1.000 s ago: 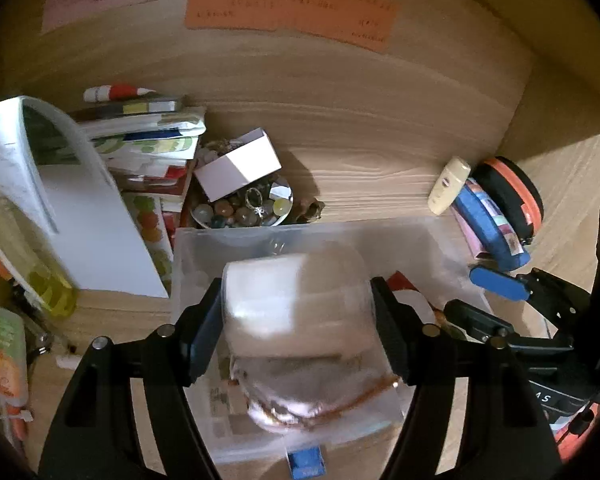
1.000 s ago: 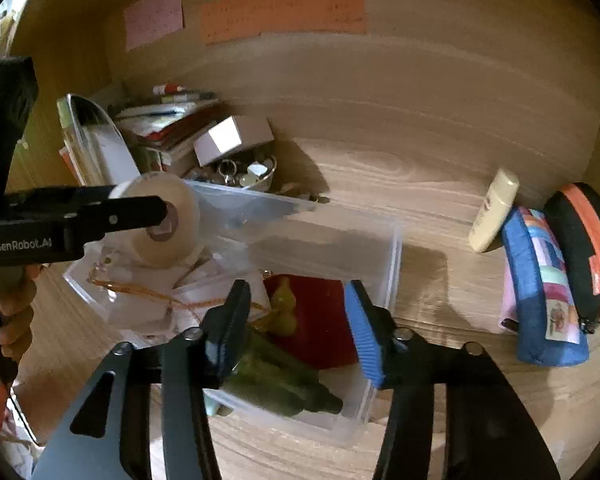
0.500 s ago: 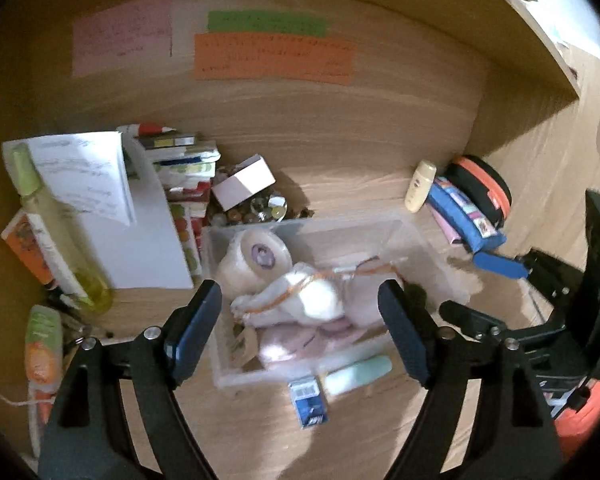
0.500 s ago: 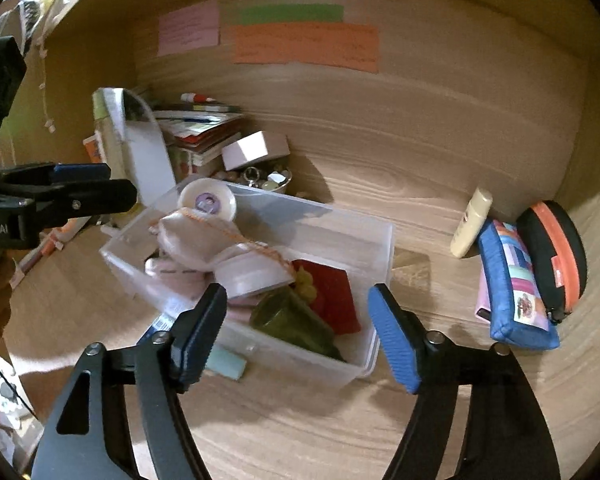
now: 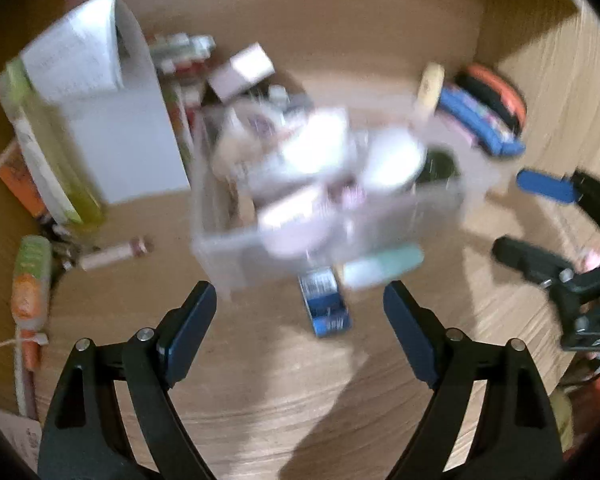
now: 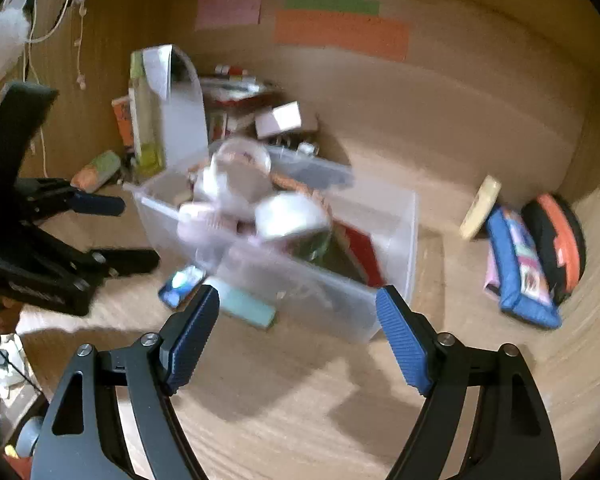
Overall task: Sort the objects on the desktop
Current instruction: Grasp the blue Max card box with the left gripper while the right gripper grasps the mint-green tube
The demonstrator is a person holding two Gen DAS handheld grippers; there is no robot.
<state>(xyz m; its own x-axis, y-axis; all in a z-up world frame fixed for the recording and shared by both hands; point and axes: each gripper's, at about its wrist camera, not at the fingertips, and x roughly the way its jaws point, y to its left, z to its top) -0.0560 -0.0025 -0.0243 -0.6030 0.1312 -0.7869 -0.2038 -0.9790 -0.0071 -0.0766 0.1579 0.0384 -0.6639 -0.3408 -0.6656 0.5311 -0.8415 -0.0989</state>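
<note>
Left gripper (image 5: 300, 310): your jaws are spread wide with nothing between them, above bare desk on the near side of the clear plastic bin (image 5: 220, 240).
Right gripper (image 6: 298, 326): your jaws are likewise wide apart and hold nothing, just short of the bin's near corner.
Blue packet (image 5: 326, 306): flat on the desk, touching the bin's near wall.
Mint tube (image 6: 244, 308): beside the packet, along the same wall.
Clear plastic bin: on the desk, heaped with blurred pale rolls and pouches; a red item (image 6: 360, 248) lies at its right end.
Pencil cases (image 6: 516, 264): well right of the bin.
Sticky notes (image 6: 340, 34): on the back wall beyond the bin.
</note>
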